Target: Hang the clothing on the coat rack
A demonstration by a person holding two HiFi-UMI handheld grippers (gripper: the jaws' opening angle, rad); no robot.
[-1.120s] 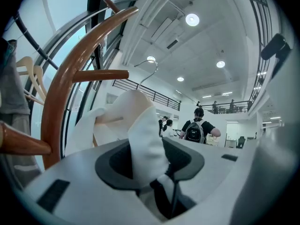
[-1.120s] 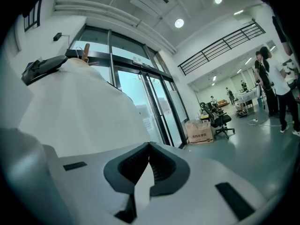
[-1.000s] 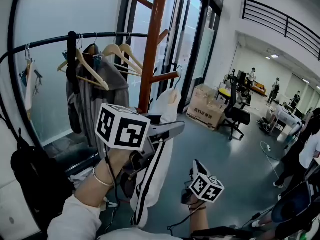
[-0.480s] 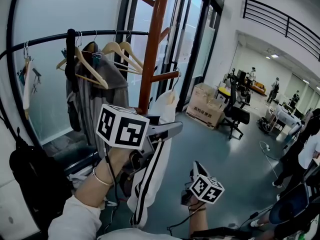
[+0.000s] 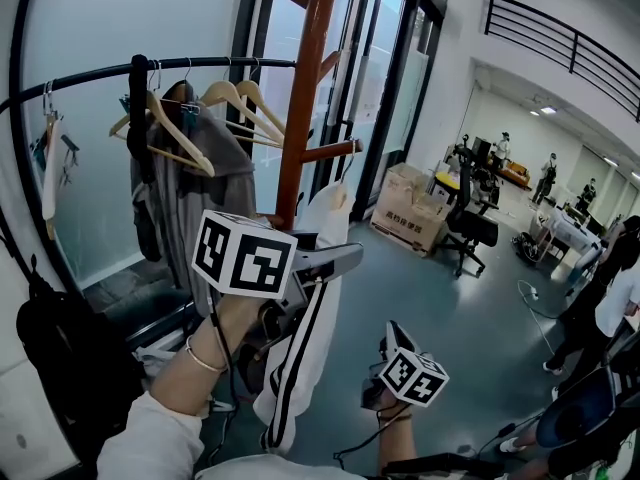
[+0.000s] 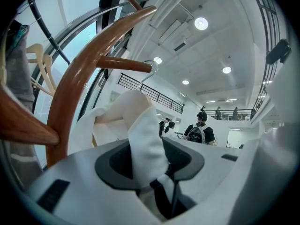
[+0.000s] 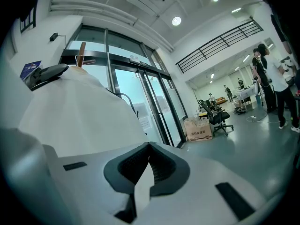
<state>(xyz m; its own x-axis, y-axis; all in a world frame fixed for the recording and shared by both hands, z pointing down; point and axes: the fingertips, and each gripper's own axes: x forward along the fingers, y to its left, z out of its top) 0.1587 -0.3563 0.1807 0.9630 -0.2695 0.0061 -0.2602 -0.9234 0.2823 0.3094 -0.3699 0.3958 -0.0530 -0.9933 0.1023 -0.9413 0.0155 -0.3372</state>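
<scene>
Hanging vertically — white jacket (image 5: 318,358), collar up; L hand-held gripper (image 6: 150,146) + R hand-held gripper (image 7: 147,149) clamped on it.

The white garment (image 5: 312,340) with black stripes hangs long, one fold pinched in the left gripper (image 6: 150,165) and an edge in the right gripper (image 7: 146,170). Its hanger hook (image 6: 149,71) sits at a peg tip of the brown wooden coat rack (image 5: 305,88), just beyond the left gripper.

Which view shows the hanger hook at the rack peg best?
Left gripper view: hanger hook is large, clear against the ceiling, at the peg tip. Head view shows it tiny; right gripper view shows mostly white garment.
</scene>
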